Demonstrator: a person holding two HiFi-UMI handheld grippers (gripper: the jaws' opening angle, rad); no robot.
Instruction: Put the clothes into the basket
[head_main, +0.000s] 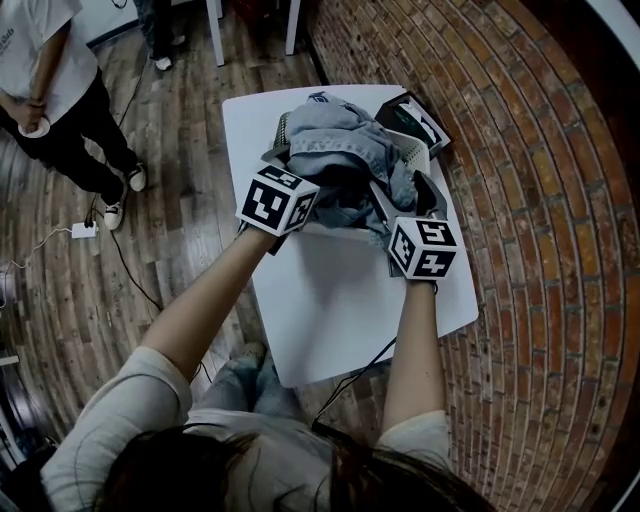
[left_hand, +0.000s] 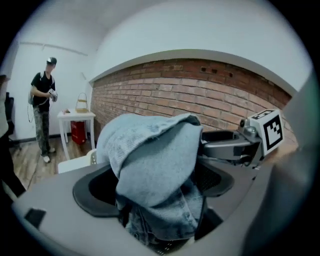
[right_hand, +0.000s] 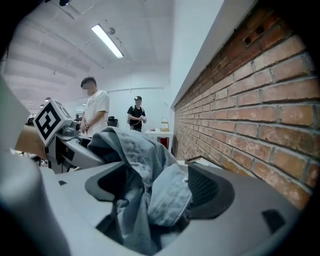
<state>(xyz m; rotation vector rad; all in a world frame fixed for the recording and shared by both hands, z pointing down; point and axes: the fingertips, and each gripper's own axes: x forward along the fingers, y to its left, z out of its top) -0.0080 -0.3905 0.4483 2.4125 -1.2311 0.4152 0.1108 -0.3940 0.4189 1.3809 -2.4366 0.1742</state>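
Note:
A light-blue denim garment (head_main: 335, 150) lies heaped over the white basket (head_main: 422, 158) at the far end of the table. My left gripper (head_main: 283, 160) is at the heap's left side and my right gripper (head_main: 405, 195) at its right. In the left gripper view the garment (left_hand: 155, 155) hangs loosely between wide jaws of the left gripper (left_hand: 155, 186), with both dark pads partly showing. The right gripper view shows the same: folds of the garment (right_hand: 135, 155) sag between the spread jaws of the right gripper (right_hand: 155, 192). Most of the basket is hidden under the cloth.
The white table (head_main: 340, 300) stands against a brick wall (head_main: 540, 200) on the right. A black-and-white box (head_main: 415, 115) sits at the table's far corner. A person (head_main: 50, 90) stands on the wooden floor at the left, near a power strip (head_main: 83, 230) with cables.

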